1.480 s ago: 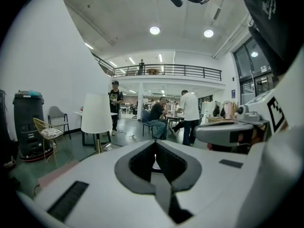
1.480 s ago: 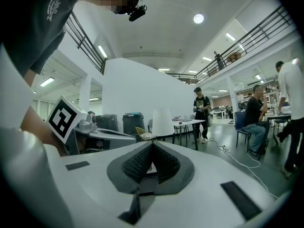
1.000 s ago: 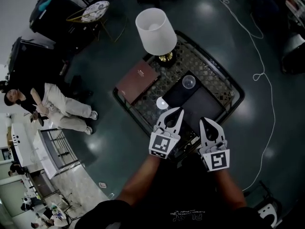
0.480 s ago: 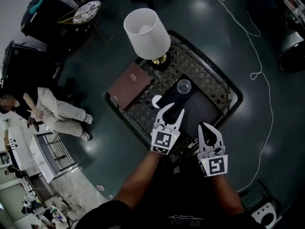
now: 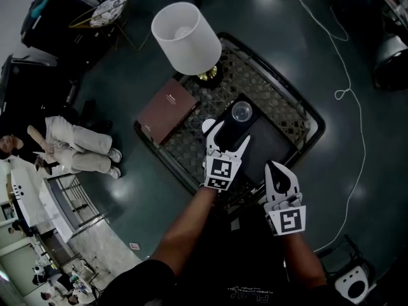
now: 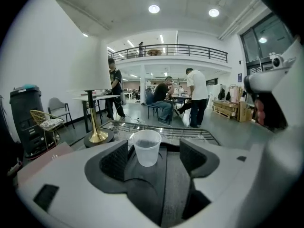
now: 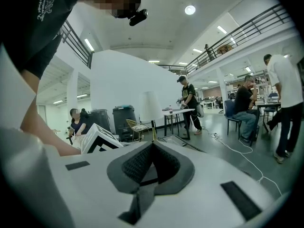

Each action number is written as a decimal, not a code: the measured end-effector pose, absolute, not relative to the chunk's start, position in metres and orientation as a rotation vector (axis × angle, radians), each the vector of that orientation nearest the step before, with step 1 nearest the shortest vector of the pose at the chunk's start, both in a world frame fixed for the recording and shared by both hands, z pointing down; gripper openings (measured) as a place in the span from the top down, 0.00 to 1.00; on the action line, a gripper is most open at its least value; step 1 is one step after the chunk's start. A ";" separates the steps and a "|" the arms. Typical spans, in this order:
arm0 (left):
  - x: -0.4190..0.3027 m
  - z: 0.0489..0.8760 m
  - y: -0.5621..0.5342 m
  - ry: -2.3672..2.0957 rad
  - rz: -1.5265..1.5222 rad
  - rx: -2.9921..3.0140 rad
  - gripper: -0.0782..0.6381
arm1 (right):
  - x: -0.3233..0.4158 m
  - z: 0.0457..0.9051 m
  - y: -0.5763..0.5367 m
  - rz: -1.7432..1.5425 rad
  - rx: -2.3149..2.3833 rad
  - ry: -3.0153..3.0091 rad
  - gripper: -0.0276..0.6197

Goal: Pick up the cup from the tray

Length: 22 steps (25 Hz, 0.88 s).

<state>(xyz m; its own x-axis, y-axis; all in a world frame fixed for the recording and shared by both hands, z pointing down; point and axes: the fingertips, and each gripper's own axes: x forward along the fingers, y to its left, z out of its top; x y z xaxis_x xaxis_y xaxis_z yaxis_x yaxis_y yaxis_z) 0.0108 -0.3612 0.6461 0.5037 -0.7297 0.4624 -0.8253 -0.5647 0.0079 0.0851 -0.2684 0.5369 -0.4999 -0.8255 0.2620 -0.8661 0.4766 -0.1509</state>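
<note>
**Head view.** The cup [image 5: 241,111] stands upright at the far end of the dark tray [image 5: 271,146], which lies on the lattice tabletop [image 5: 290,101]. Far and to the left of it are the lamp [image 5: 185,34] and the book [image 5: 167,110]. Your left claw [image 5: 227,134] reaches over the near part of the tray with its jaws spread wide and aimed at the cup. The cup is just beyond the tips, and nothing is lifted. Your right claw [image 5: 278,171] hangs back at the near edge of the tabletop, well apart from the cup.

**Left gripper view.** The jaws have just been opening and now stand wide apart. The cup [image 6: 146,147] sits in line with the gap, a little closer to the left pad. Neither pad touches it, and it looks to be just ahead of the tips rather than fully between them. Its base is on the tray.

**Right gripper view.** The pads are pressed together with nothing between them. This claw is closed and empty, and neither the cup nor the tray shows here.

**Where you stand.** I judge the approach nearly finished: the claw is open and lined up. You have yet to slide the jaws around the cup, close on it and lift it off the tray. The cup looks thin-walled, so a gentle squeeze should do.
</note>
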 end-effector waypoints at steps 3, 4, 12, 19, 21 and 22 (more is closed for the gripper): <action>0.012 0.659 -0.370 -1.314 0.645 2.499 0.41 | 0.087 0.543 -0.268 0.413 1.462 -2.547 0.95; 0.013 0.663 -0.373 -1.312 0.661 2.492 0.41 | 0.088 0.544 -0.267 0.415 1.459 -2.549 0.95; 0.020 0.693 -0.394 -1.284 0.789 2.459 0.39 | 0.092 0.568 -0.267 0.465 1.447 -2.506 0.95; 0.027 0.706 -0.406 -1.279 0.796 2.441 0.39 | 0.094 0.585 -0.266 0.482 1.434 -2.495 0.95; 0.028 0.708 -0.410 -1.285 0.795 2.441 0.39 | 0.095 0.591 -0.265 0.497 1.435 -2.476 0.95; 0.028 0.709 -0.412 -1.287 0.797 2.438 0.39 | 0.096 0.594 -0.264 0.503 1.433 -2.474 0.95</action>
